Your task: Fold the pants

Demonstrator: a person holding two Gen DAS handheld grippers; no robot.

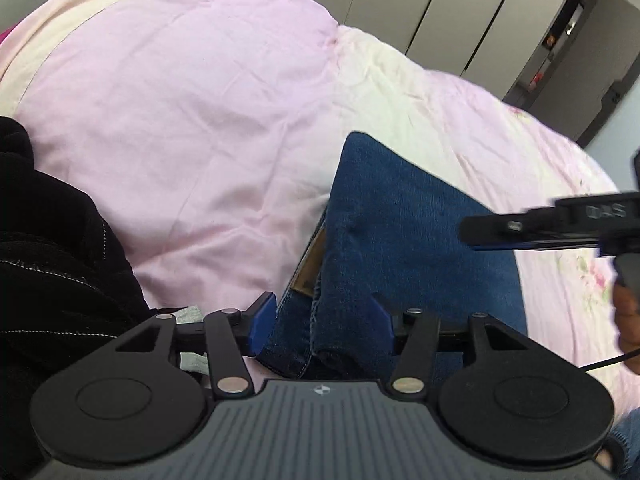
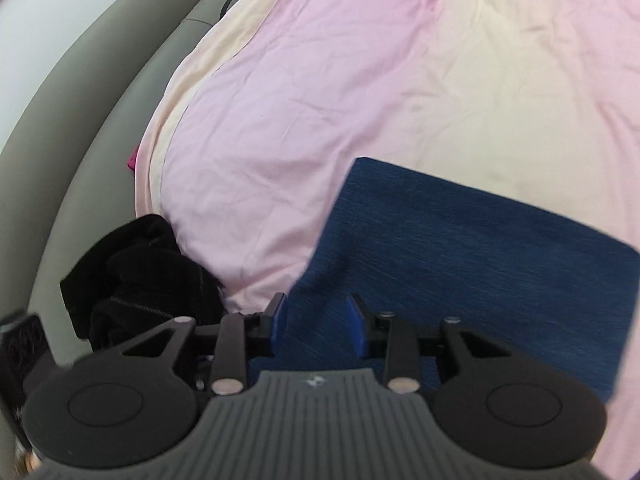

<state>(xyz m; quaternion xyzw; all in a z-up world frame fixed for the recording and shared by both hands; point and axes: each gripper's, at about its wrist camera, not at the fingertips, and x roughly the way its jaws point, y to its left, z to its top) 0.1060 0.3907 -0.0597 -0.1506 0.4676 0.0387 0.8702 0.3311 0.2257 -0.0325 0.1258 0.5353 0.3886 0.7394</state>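
Note:
Folded blue jeans (image 1: pixel 400 220) lie on the pink and cream bedcover (image 1: pixel 180 100). My left gripper (image 1: pixel 322 326) stands at their near edge with its blue pads wide apart. A bunched fold of denim, with the waistband and a brown label, lies between the pads, which do not press on it. My right gripper (image 2: pixel 317 320) hovers over the left part of the jeans (image 2: pixel 480 248), its pads a little apart with only flat denim beneath. In the left wrist view the right gripper (image 1: pixel 472 236) reaches in from the right above the jeans.
A black garment (image 1: pixel 52 240) is heaped at the left of the bed, and also shows in the right wrist view (image 2: pixel 148 280) beside the grey padded headboard (image 2: pixel 100 100). Grey wardrobe doors (image 1: pixel 440 8) stand beyond the bed. A hand (image 1: pixel 628 320) holds the right gripper.

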